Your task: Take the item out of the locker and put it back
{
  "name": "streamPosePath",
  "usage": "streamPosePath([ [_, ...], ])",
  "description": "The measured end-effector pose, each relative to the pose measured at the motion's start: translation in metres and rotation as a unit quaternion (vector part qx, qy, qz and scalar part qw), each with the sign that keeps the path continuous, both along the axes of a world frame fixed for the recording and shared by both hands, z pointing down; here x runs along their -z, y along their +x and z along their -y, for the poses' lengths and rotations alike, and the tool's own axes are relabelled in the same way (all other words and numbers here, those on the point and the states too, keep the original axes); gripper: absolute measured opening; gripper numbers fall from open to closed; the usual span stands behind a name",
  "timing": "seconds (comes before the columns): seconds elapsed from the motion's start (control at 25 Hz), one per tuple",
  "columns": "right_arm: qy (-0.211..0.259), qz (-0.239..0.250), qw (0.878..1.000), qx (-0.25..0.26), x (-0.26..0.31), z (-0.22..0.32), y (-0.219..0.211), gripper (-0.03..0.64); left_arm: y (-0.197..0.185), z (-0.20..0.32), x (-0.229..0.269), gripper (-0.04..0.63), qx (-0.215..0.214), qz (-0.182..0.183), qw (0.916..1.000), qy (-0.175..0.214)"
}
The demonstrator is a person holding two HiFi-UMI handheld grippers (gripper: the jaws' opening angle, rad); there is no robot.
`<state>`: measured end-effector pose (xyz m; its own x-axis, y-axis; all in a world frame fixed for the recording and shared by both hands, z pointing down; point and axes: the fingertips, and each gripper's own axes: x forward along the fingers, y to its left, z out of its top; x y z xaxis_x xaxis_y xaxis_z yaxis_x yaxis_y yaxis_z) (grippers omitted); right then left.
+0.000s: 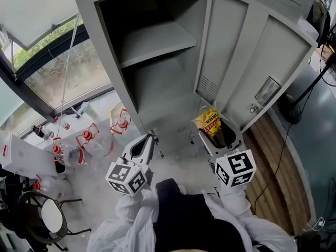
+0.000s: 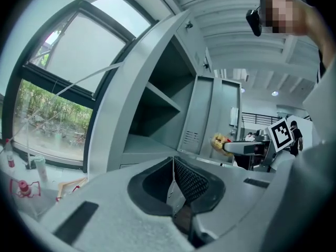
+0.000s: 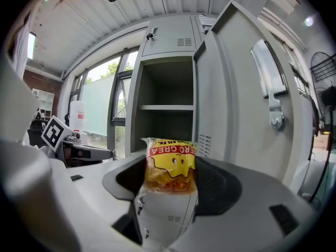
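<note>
The grey locker [image 1: 105, 41] stands open in front of me, its shelf [image 1: 157, 41] and lower compartment bare, its door [image 1: 247, 51] swung out to the right. My right gripper [image 1: 218, 135] is shut on a yellow and red snack packet [image 1: 211, 122], held upright just outside the locker's bottom right corner. In the right gripper view the snack packet [image 3: 169, 167] fills the gap between the jaws of the right gripper [image 3: 169, 180]. My left gripper [image 1: 148, 140] hovers left of it, low before the locker, its pads [image 2: 184, 180] together with nothing between them.
Clear jars with red handles [image 1: 86, 140] stand on the floor at the left below a window [image 1: 63, 72]. A round stool [image 1: 50, 217] is at the lower left. A wooden strip [image 1: 273, 156] and a cable run along the right of the door.
</note>
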<state>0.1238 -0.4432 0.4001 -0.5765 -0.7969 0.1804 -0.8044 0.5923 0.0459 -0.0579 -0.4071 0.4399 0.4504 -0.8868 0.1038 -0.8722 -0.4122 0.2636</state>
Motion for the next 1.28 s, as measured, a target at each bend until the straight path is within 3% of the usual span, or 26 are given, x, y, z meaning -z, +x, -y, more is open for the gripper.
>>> streamPosePath([
  [0.32, -0.009, -0.006, 0.999, 0.045, -0.012, 0.008, -0.026, 0.278, -0.013, -0.017, -0.006, 0.015, 0.035, 0.007, 0.9994, -0.005],
  [0.6, 0.004, -0.02, 0.996, 0.091, -0.004, 0.049, -0.077, 0.276, -0.05, -0.041, -0.009, 0.015, 0.09, 0.011, 0.9957, -0.016],
  [0.84, -0.001, -0.032, 0.994, 0.1, 0.007, 0.116, -0.127, 0.278, -0.075, -0.046, -0.018, 0.015, 0.118, 0.008, 0.9926, -0.029],
  [1.28, -0.001, -0.104, 0.991, 0.078, 0.014, 0.215, -0.19, 0.279, -0.1, -0.019, -0.013, 0.015, 0.125, 0.004, 0.9917, -0.026],
])
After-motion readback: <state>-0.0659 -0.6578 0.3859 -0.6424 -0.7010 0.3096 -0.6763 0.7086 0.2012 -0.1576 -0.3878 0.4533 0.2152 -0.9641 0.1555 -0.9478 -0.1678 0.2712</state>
